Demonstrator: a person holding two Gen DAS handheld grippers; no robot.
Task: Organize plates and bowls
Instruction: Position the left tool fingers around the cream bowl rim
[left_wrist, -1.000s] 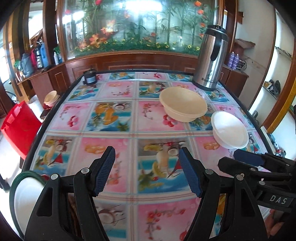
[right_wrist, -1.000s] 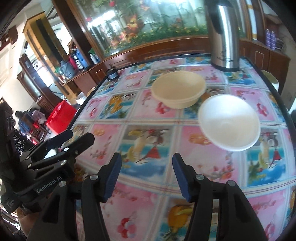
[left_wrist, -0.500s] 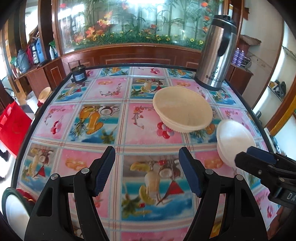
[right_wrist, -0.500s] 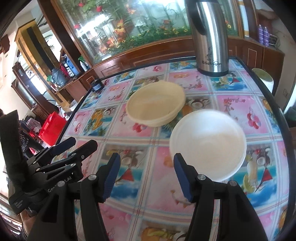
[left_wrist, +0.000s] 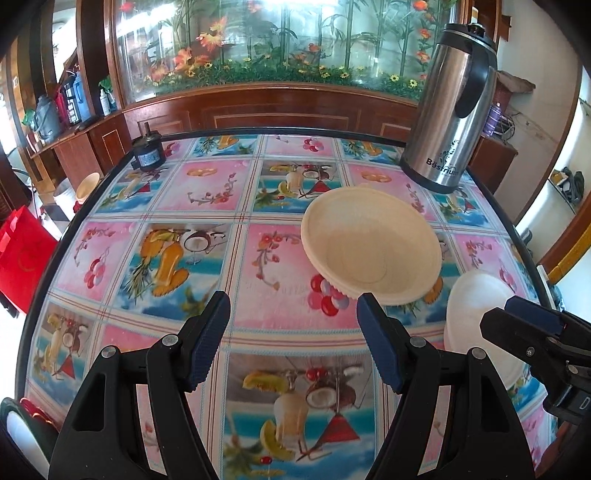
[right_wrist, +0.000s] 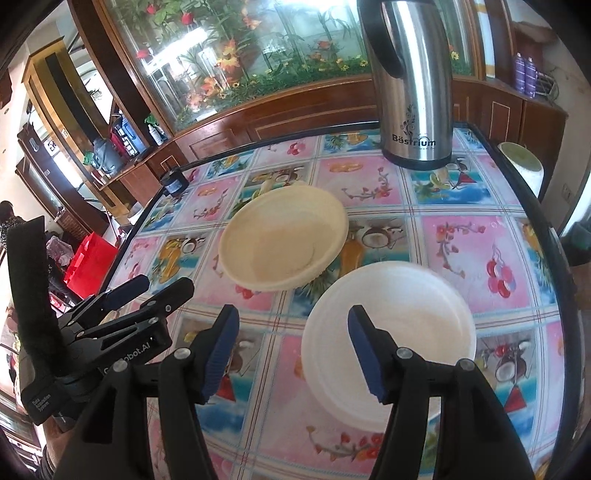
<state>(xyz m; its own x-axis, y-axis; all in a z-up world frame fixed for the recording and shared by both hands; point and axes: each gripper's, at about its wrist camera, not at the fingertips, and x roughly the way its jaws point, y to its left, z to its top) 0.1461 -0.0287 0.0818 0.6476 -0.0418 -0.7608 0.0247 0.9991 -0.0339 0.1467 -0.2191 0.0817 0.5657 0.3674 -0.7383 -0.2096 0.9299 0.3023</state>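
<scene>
Two bowls on the worktop, both empty, in front of the flask: cream bowl nearest it, white bowl just beside the cream one, on the side away from the flask. Likely light, stiff plastic with smooth, slippery walls; best taken at the rim, one pad inside, one outside. Cream rim looks ribbed outside, so probably better purchase there. Right gripper over the white bowl's near rim, fingers spreading, pinching nothing. Left gripper short of the cream bowl, fingers spread, nothing between.
</scene>
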